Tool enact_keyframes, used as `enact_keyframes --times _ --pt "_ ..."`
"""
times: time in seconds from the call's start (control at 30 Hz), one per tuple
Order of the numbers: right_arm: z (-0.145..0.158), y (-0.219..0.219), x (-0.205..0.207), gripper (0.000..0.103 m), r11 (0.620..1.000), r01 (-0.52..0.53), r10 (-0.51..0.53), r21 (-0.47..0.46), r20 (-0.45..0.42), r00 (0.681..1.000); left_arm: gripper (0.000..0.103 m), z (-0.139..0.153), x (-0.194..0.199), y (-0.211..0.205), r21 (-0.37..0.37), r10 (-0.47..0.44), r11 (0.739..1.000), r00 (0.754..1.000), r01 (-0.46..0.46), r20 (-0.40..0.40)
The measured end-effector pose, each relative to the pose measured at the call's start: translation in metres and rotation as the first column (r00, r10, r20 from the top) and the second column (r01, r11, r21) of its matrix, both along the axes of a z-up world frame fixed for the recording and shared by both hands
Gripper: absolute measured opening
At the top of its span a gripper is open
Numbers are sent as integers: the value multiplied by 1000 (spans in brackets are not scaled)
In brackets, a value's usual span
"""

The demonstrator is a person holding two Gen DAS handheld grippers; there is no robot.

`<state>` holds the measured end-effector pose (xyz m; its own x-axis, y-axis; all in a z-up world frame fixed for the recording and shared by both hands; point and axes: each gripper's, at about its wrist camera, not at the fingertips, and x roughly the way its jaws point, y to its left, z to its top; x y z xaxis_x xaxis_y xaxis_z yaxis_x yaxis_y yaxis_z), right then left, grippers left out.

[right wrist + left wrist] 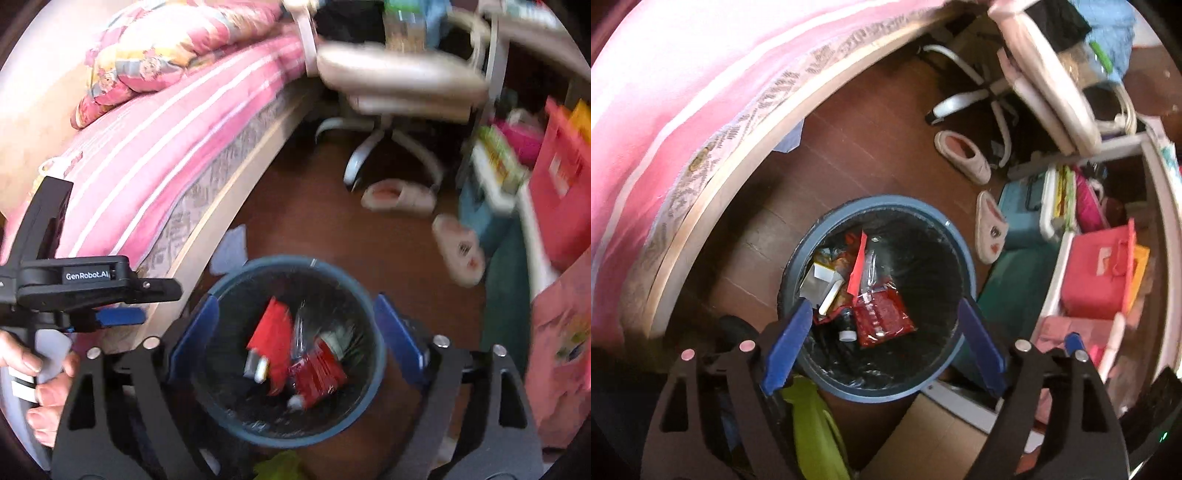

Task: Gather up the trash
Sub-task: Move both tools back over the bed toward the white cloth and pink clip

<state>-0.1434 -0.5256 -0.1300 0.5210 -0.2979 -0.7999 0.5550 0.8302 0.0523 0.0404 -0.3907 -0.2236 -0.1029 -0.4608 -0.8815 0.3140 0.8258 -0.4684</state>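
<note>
A pink striped bed [155, 147] fills ten o'clock; two slippers [962, 157] lie near a swivel chair base [960, 99] at one o'clock; a red box [1097, 273] sits at three.

Home bedroom: bed [155, 155], slippers [964, 157], desk chair [388, 85].

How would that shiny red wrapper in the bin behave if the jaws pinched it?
The red wrapper looks like thin glossy film, so it would probably crumple and hang limp rather than hold its shape. Its sheen suggests it may slip between the jaws. It looks flat and empty, so likely very light. It lies loose on other trash in the bin.
</note>
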Motion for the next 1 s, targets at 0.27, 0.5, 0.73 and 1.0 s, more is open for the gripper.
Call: enact_keyframes --times 0.27,0.5,0.73,1.0 --pt "61 43 5 90 972 35 16 -234 215 977 84 58 10 49 -191 185 966 982 -174 41" --pt "119 73 49 91 978 -75 126 -194 265 956 86 128 29 111 -397 354 870 931 -291 93" --pt "175 149 105 91 935 -264 337 -236 362 869 90 204 60 206 -526 499 779 845 -341 192" --pt "190 226 199 93 896 -422 440 -137 395 807 91 215 91 326 -479 634 745 715 -463 295"
